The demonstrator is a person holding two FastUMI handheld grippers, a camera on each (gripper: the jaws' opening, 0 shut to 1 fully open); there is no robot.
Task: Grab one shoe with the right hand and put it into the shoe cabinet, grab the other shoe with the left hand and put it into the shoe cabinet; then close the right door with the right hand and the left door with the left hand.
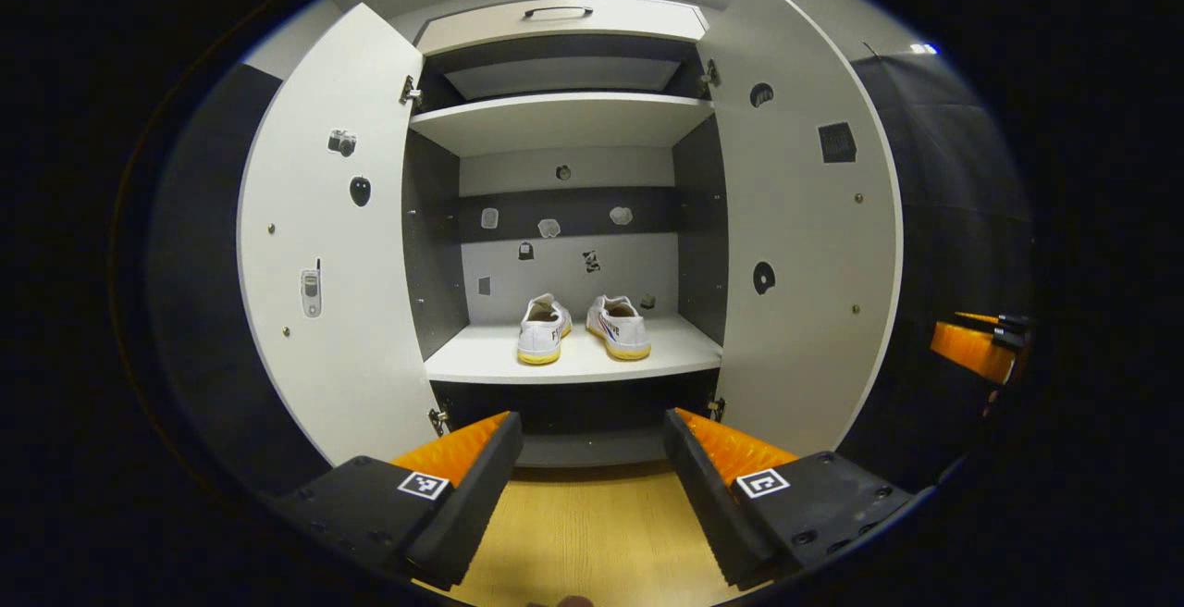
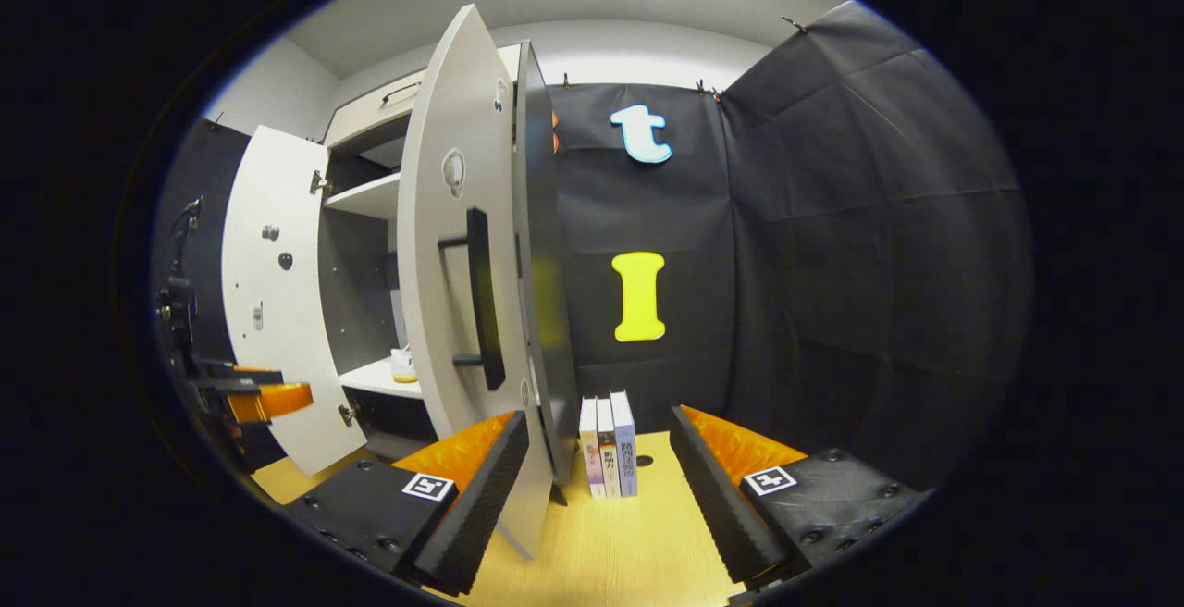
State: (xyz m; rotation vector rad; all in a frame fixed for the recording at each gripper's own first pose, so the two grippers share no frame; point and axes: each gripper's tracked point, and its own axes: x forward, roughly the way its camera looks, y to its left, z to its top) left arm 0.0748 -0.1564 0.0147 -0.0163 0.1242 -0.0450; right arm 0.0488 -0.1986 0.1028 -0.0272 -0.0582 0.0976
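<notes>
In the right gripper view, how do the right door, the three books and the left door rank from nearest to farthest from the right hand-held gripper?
From the right hand-held gripper:
1. Right door, its lower edge beside the gripper's left finger.
2. Books, upright on the floor straight ahead, beside the cabinet.
3. Left door, swung open on the far left.

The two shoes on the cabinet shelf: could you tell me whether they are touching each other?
Apart. The left gripper view shows the left shoe and the right shoe side by side on the shelf, with a strip of bare shelf between them.
</notes>
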